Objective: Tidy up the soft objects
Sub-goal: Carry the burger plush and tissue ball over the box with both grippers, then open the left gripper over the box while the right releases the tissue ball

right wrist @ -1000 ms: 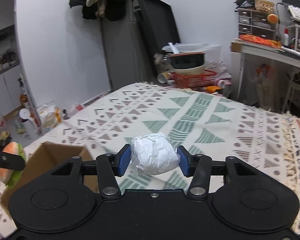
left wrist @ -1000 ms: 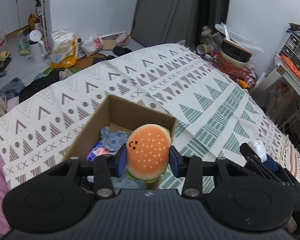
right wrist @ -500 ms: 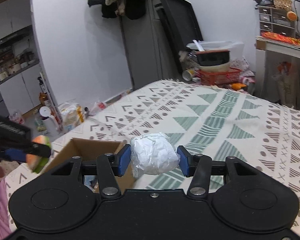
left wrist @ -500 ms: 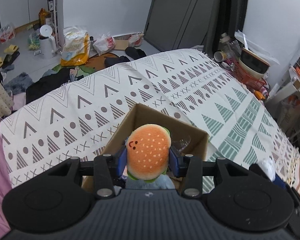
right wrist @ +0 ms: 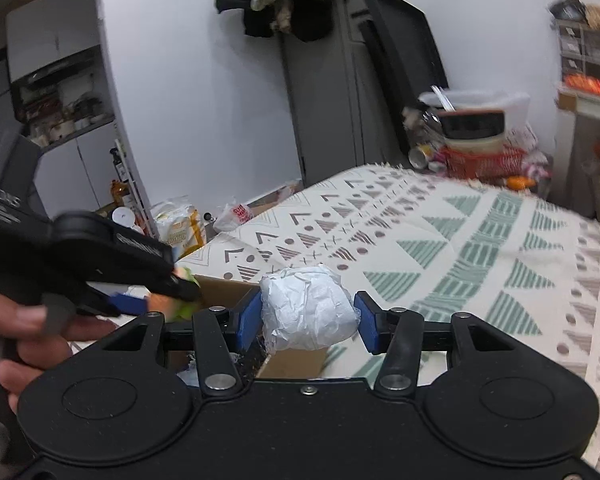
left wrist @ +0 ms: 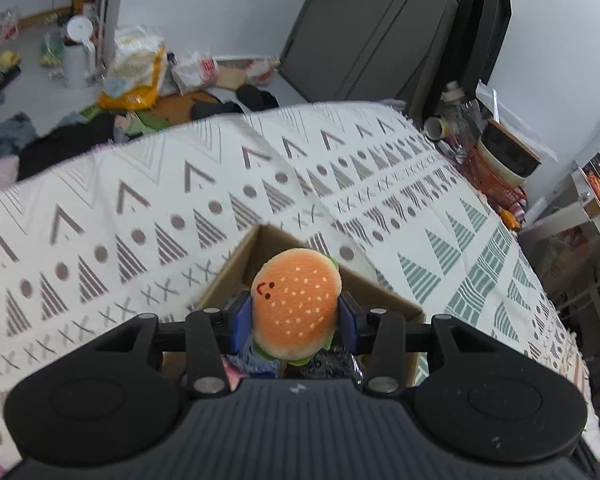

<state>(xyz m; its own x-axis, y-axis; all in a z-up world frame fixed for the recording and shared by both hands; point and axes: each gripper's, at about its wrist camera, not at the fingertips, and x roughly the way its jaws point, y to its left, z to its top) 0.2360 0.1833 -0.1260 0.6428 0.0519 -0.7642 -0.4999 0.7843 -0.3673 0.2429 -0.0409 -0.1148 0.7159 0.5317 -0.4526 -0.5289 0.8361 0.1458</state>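
On my left wrist view, the left gripper (left wrist: pixel 296 314) has its jaws clamped on the plush burger (left wrist: pixel 296 304), one blue pad pressed to each side of the orange, seed-dotted bun with its small stitched face. The toy hangs over the open cardboard box (left wrist: pixel 236 268), which sits on the bed's patterned bedspread (left wrist: pixel 148 216). Beneath the burger I can make out other soft things inside the box, something pale blue and something dark, though I cannot tell what they are.

On my right wrist view, the right gripper (right wrist: pixel 308 322) has its jaws clamped on a crumpled white bundle (right wrist: pixel 308 308), held up between the blue pads. It sits above the near right corner of the cardboard box (right wrist: pixel 220 286), whose brown rim shows just behind and below it. The left gripper (right wrist: pixel 156 300) reaches in from the left side of this view, blurred, with the person's hand (right wrist: pixel 32 332) wrapped around its handle and a smear of orange and green from the burger at its tip, over the box.

Beyond the bed, the floor carries bags (left wrist: pixel 134 68) and scattered clothes near the white wall.
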